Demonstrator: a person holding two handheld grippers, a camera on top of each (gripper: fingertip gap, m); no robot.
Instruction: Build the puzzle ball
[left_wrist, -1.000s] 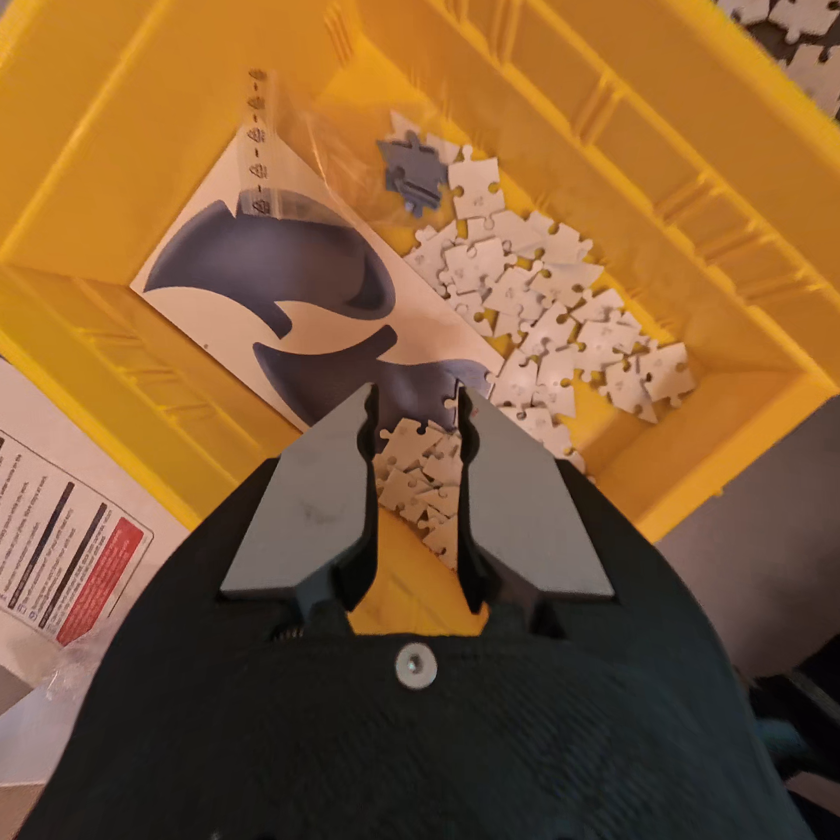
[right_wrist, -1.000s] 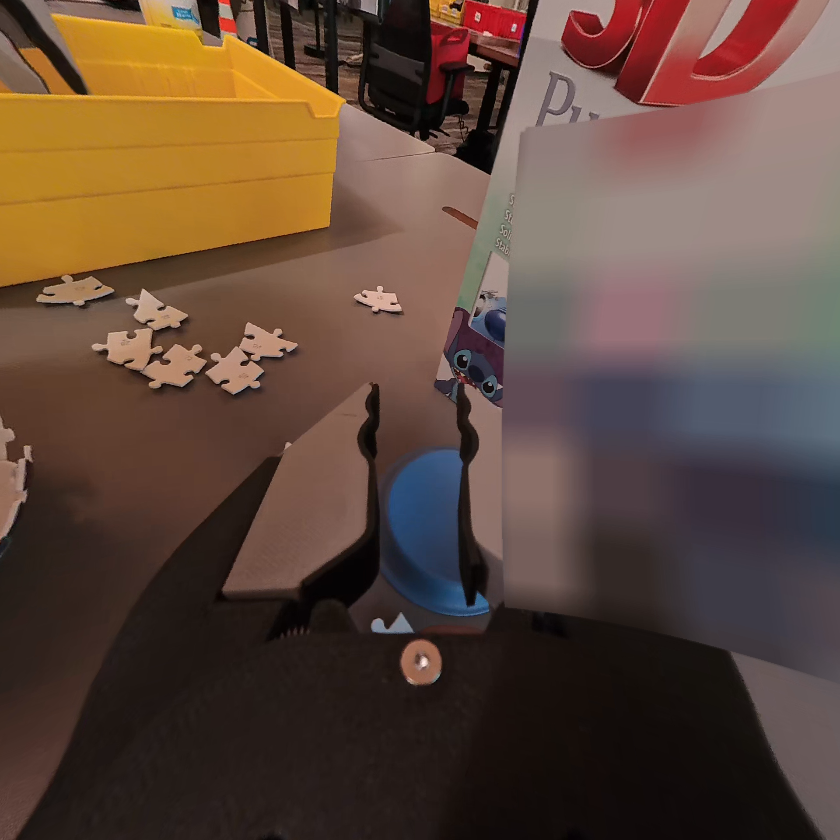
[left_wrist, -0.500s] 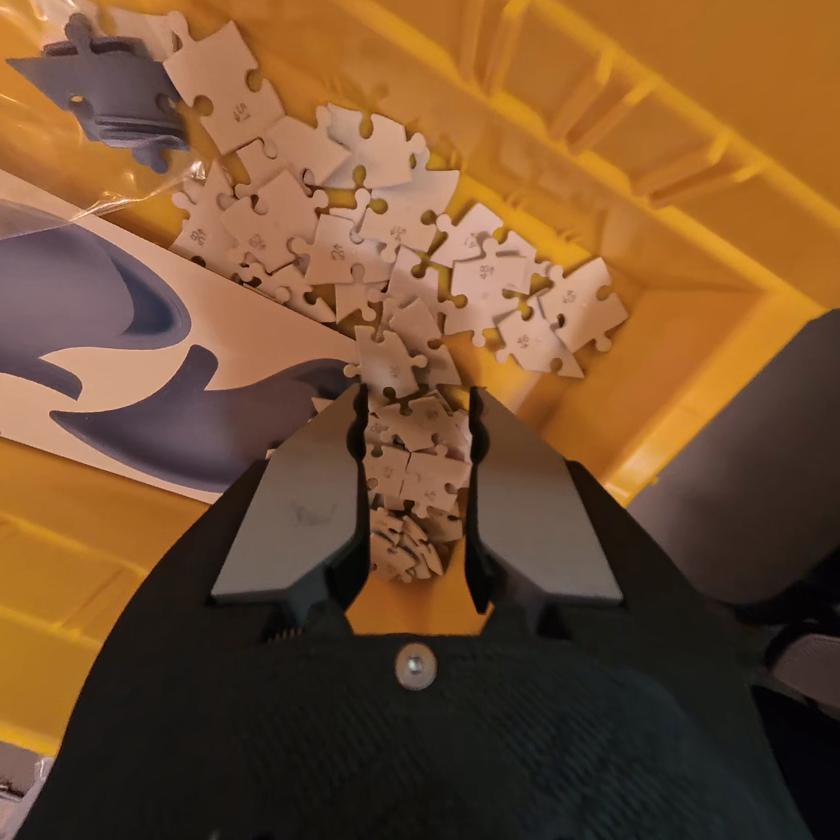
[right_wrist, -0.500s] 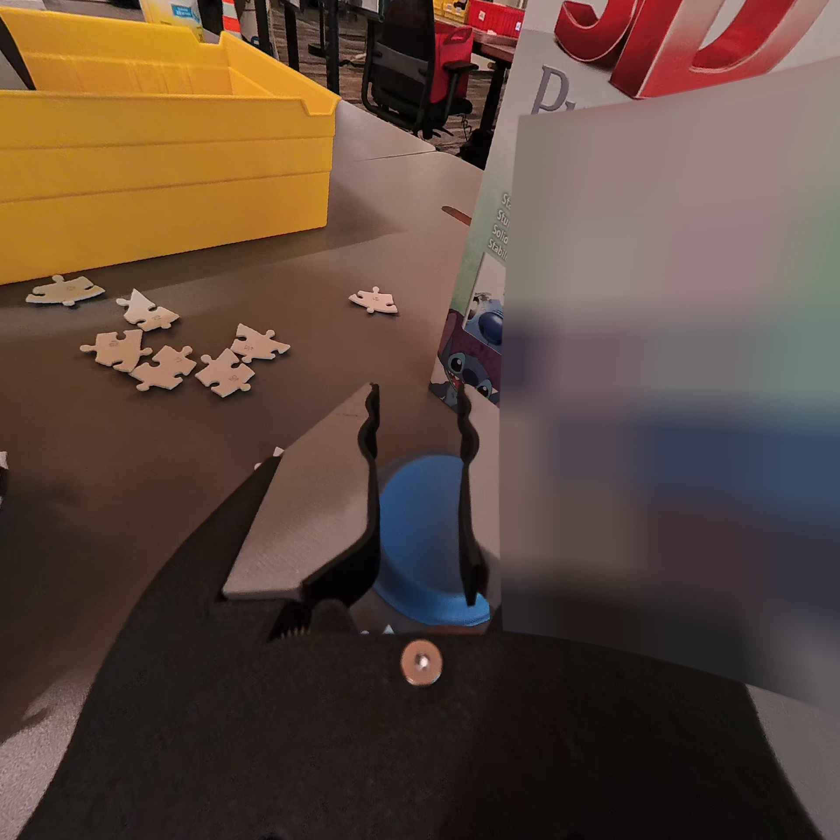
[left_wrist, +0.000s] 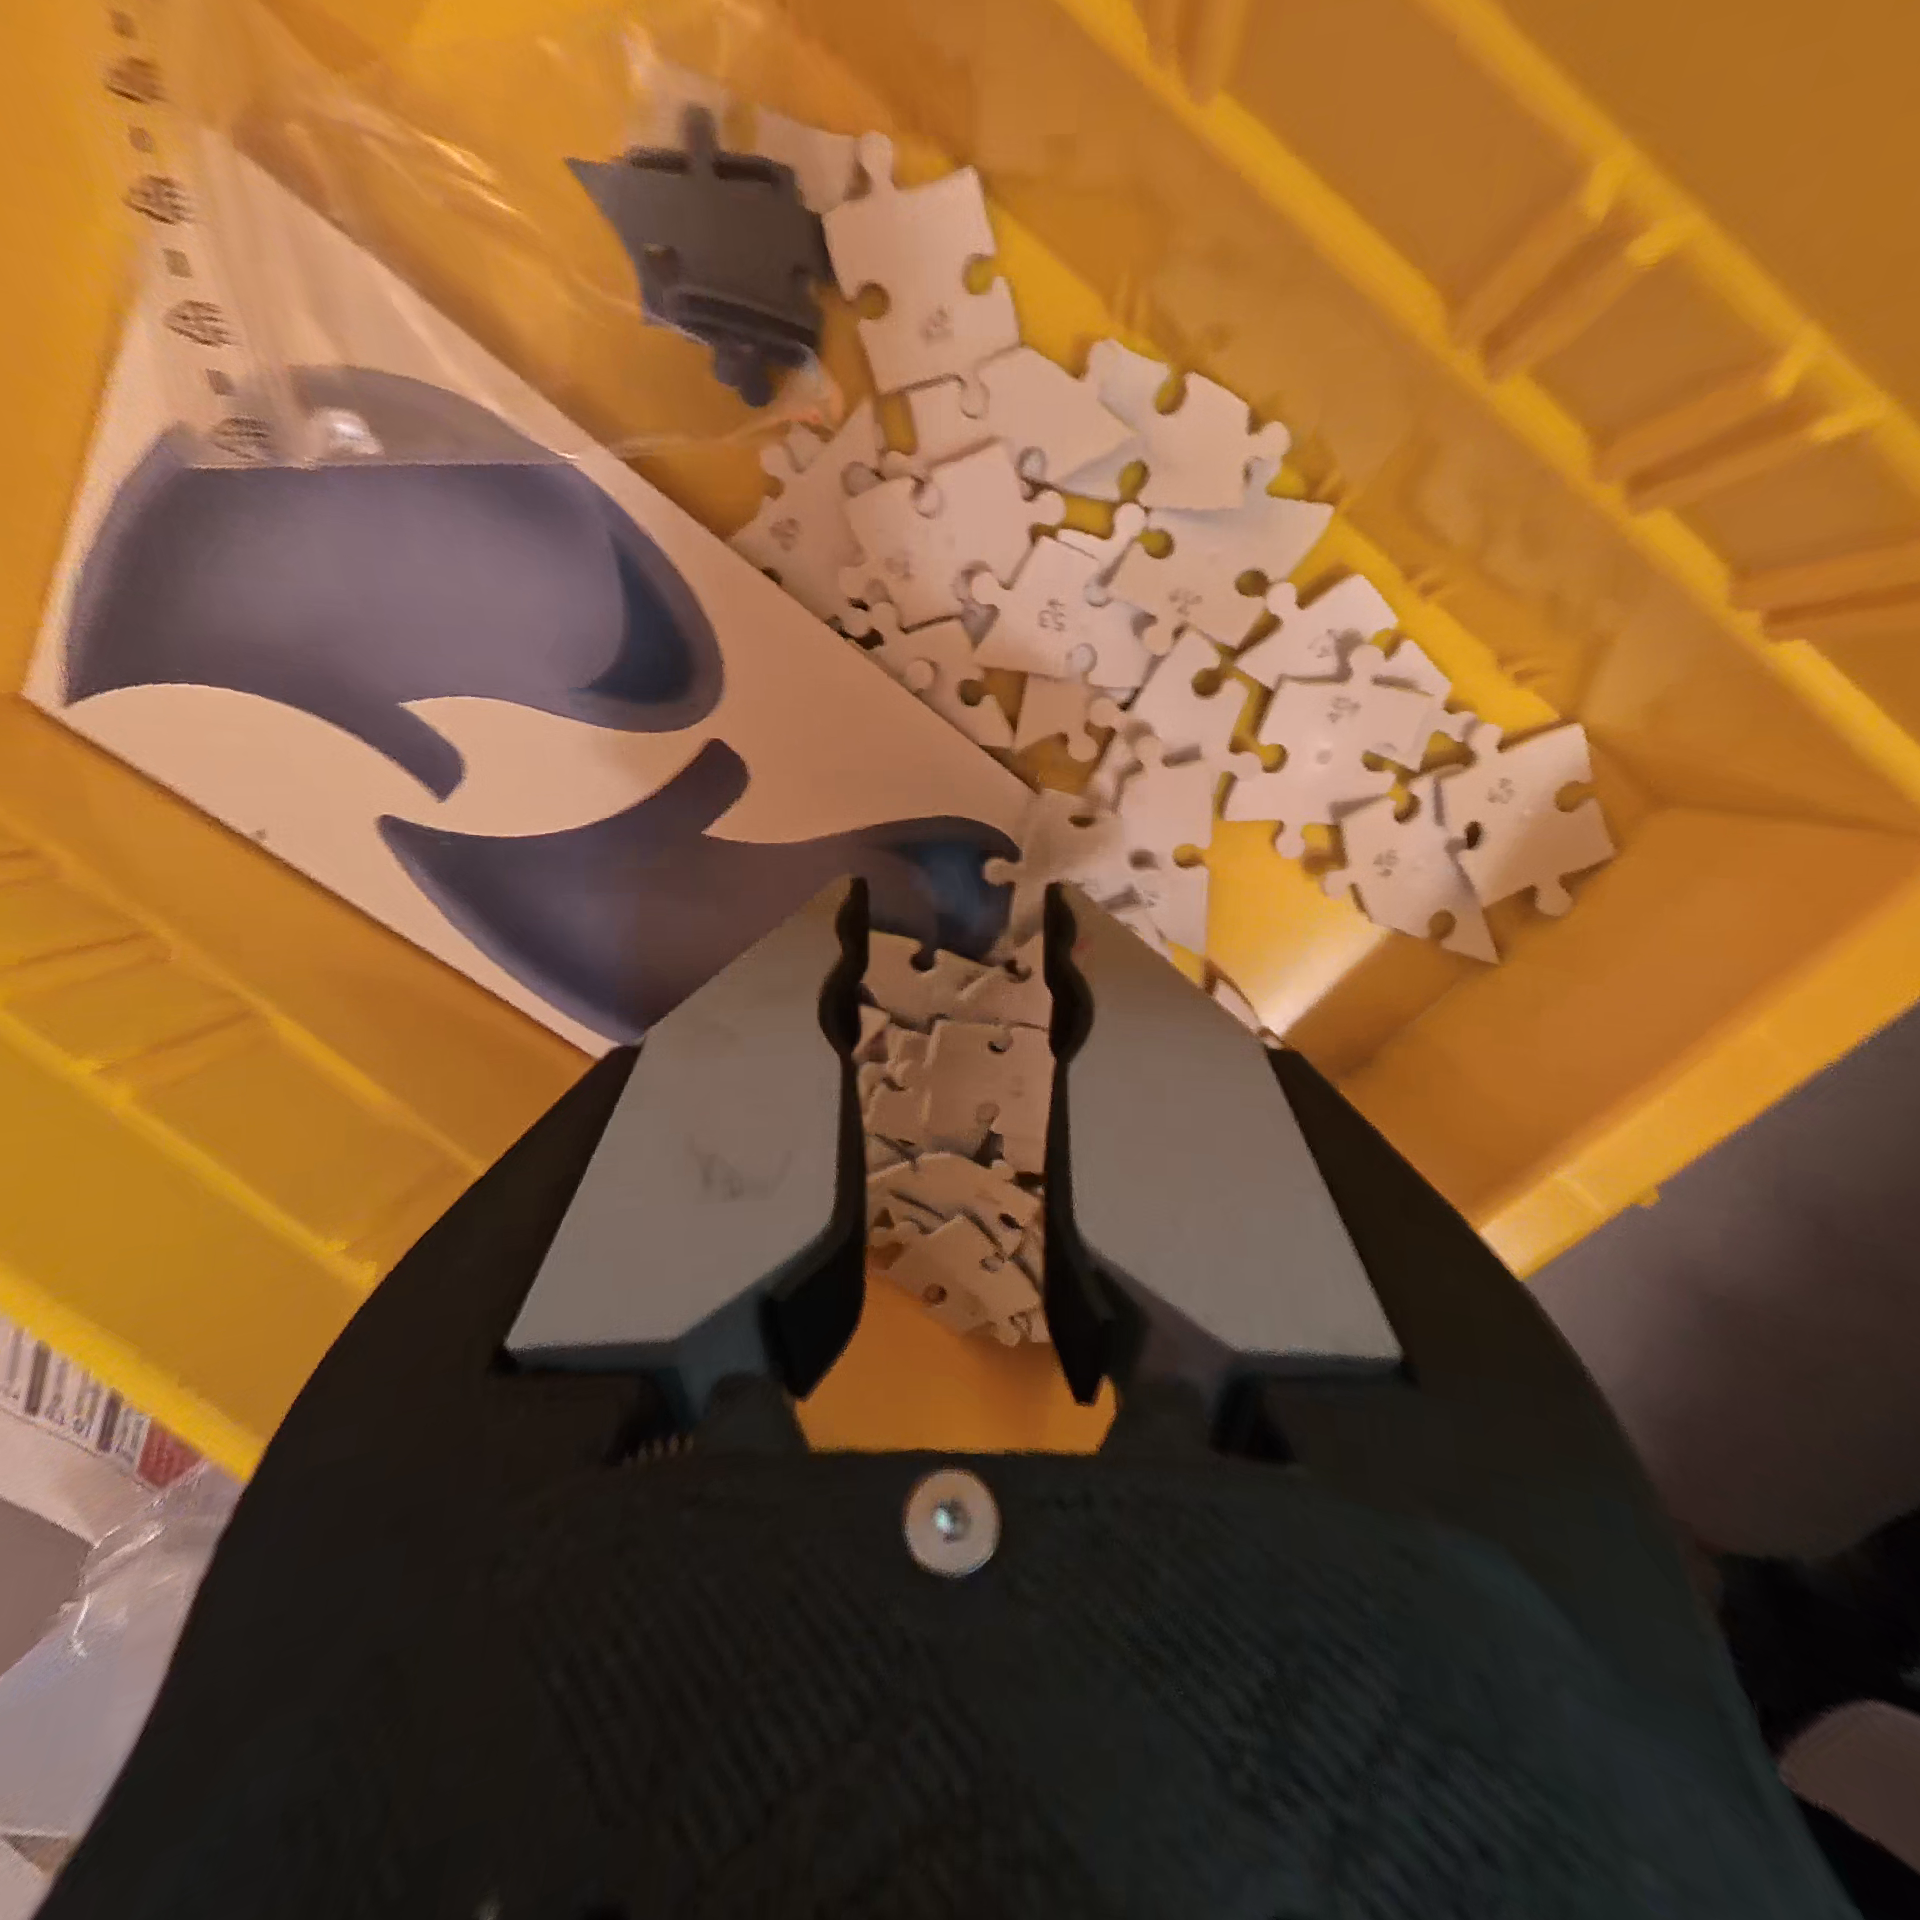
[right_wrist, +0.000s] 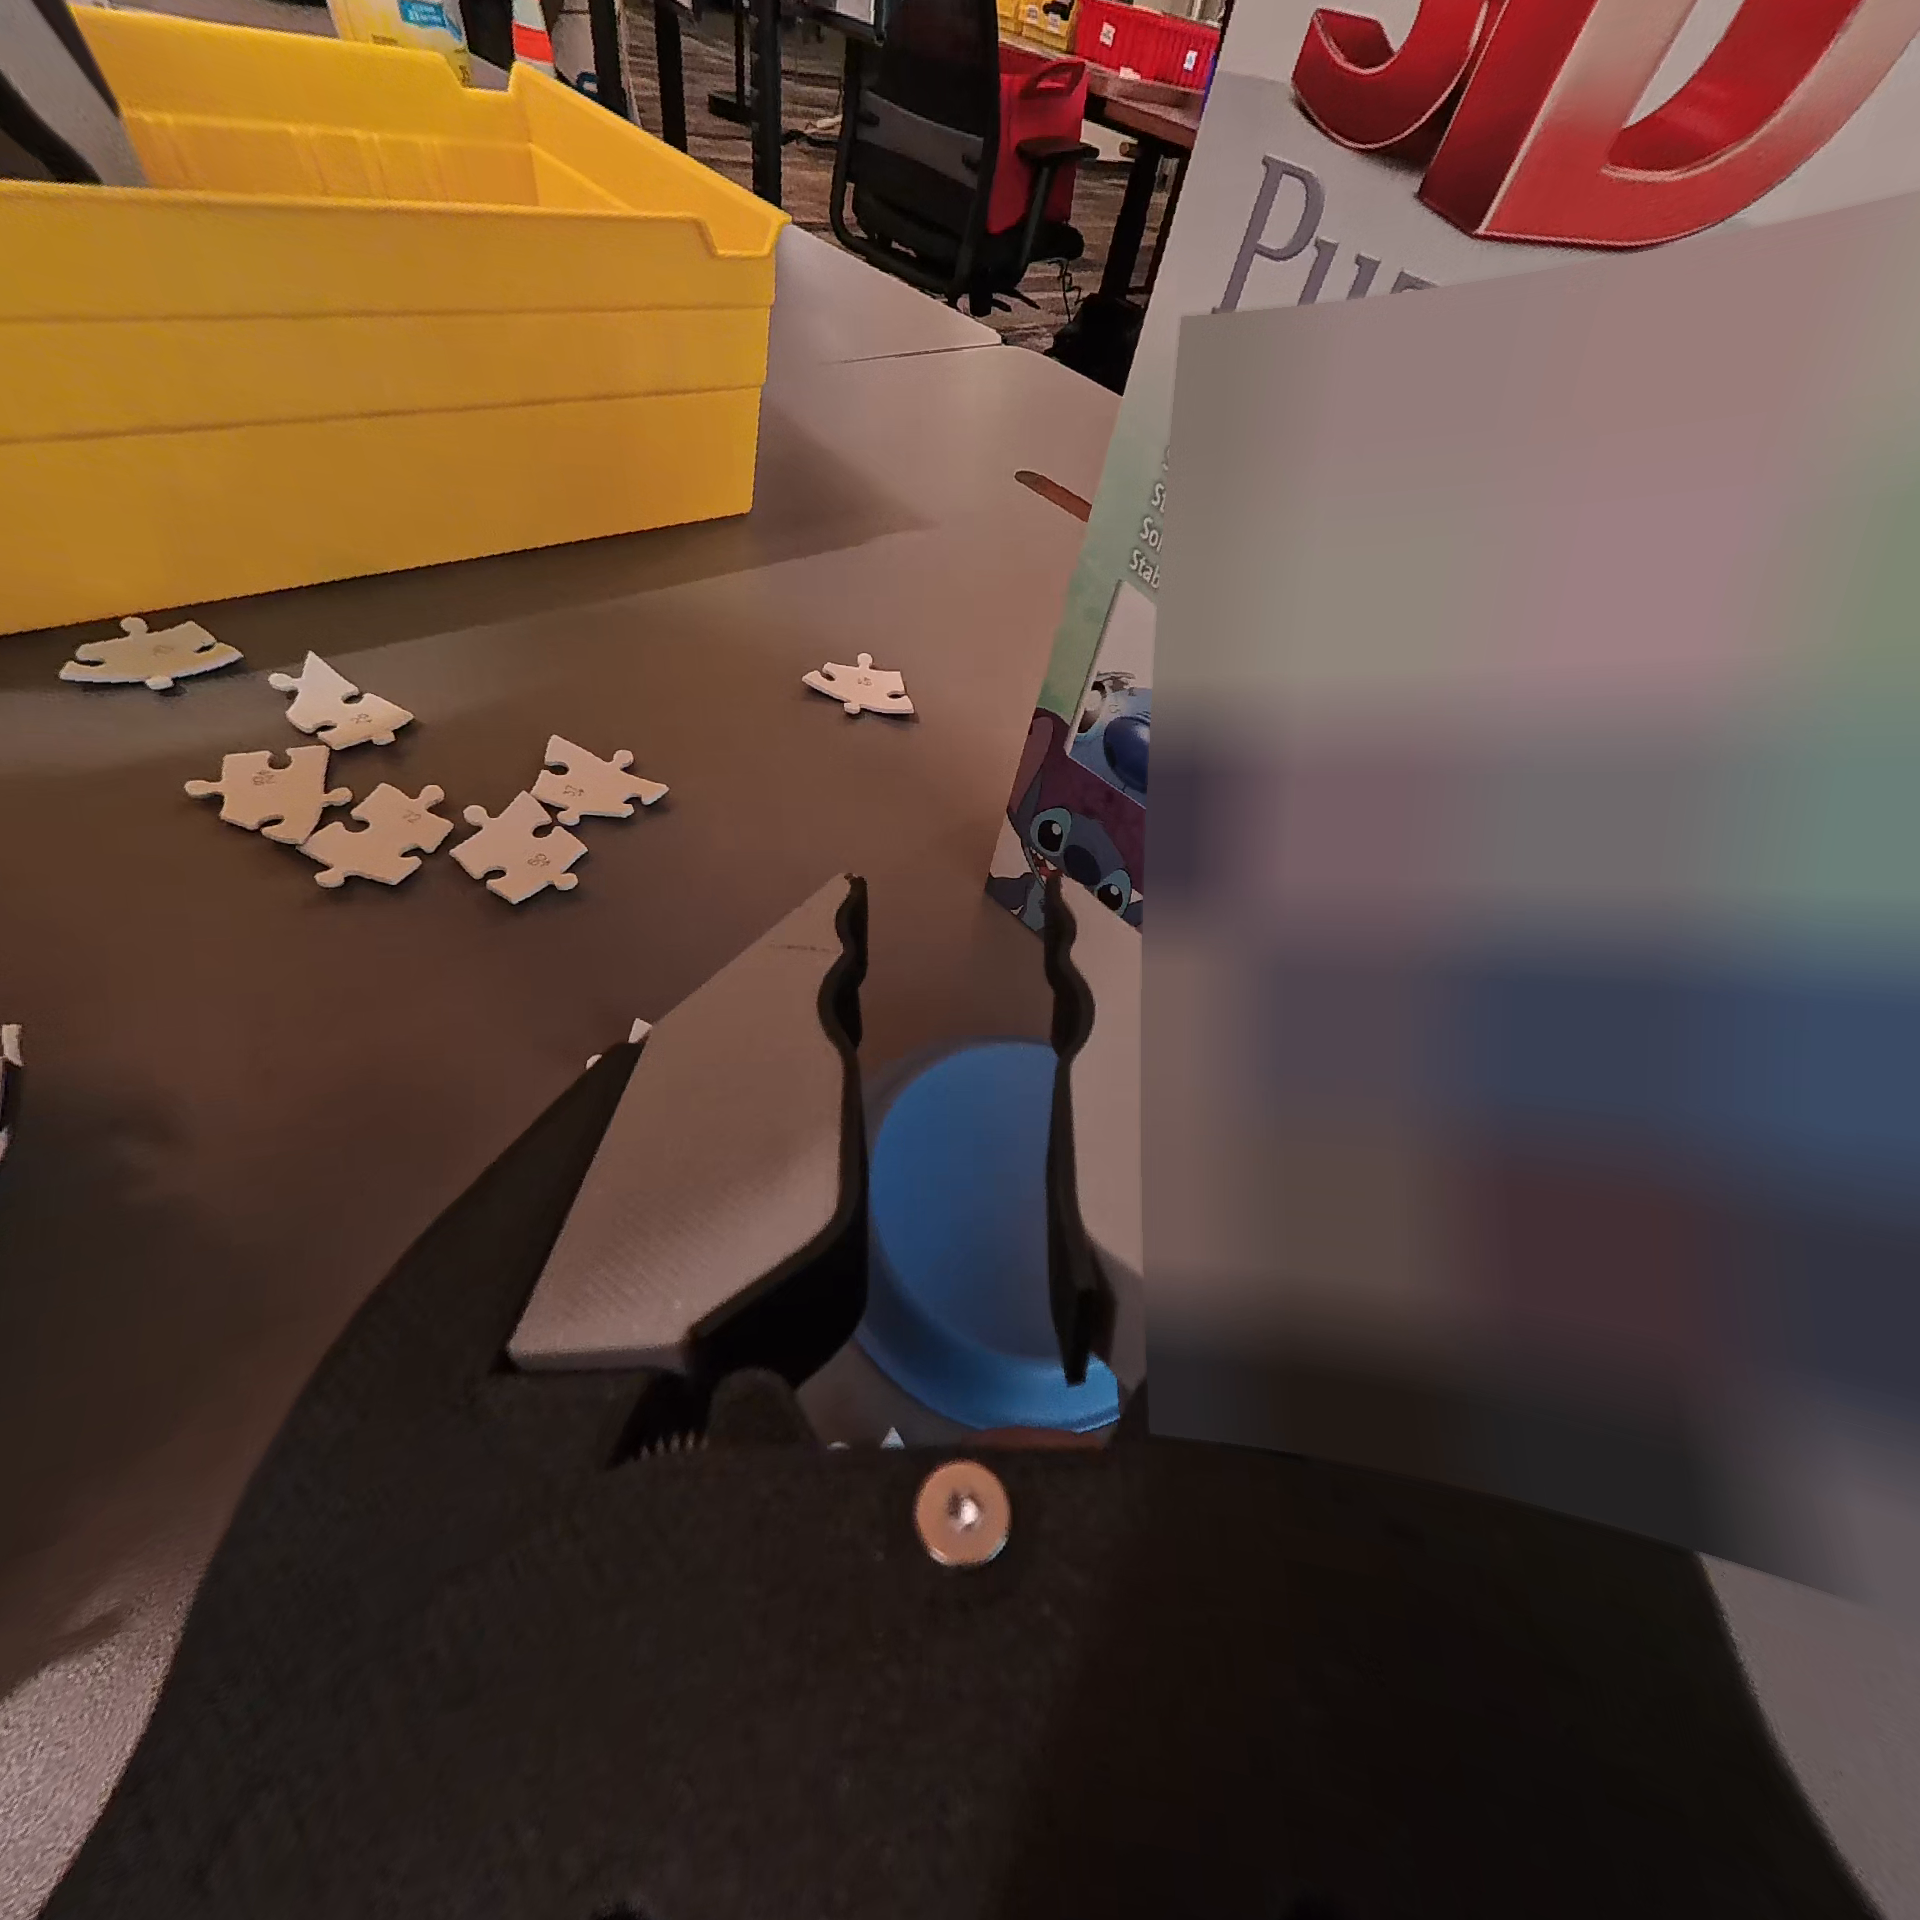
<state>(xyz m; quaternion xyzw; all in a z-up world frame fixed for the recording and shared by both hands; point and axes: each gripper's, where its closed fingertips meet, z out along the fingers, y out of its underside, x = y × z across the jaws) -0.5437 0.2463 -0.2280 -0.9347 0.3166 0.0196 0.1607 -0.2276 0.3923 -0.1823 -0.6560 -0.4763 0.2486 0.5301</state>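
Many white puzzle pieces (left_wrist: 1174, 623) lie heaped in a corner of a yellow bin (left_wrist: 1558, 312). My left gripper (left_wrist: 951, 894) hovers over the near end of the heap, open and empty; more pieces (left_wrist: 956, 1122) show through the gap between its jaws. A dark grey plastic part (left_wrist: 717, 260) lies in a clear bag at the far end. In the right wrist view my right gripper (right_wrist: 951, 894) is open above a round blue stand (right_wrist: 966, 1195) on the table. Several loose pieces (right_wrist: 384, 831) lie to its left and one piece (right_wrist: 860, 686) lies farther back.
A white sheet with dark blue shapes (left_wrist: 582, 748) covers the bin floor left of the heap. The puzzle box (right_wrist: 1299, 239) stands close on the right of my right gripper. The yellow bin (right_wrist: 364, 416) sits at the back left of the brown table (right_wrist: 727, 582). An office chair (right_wrist: 935, 125) stands beyond. One gripper's finger ends stand about 35 cm off the other's.
My left gripper dipped close to the heap, then drew back and shifted left, still open. My right gripper has barely moved over the blue stand.
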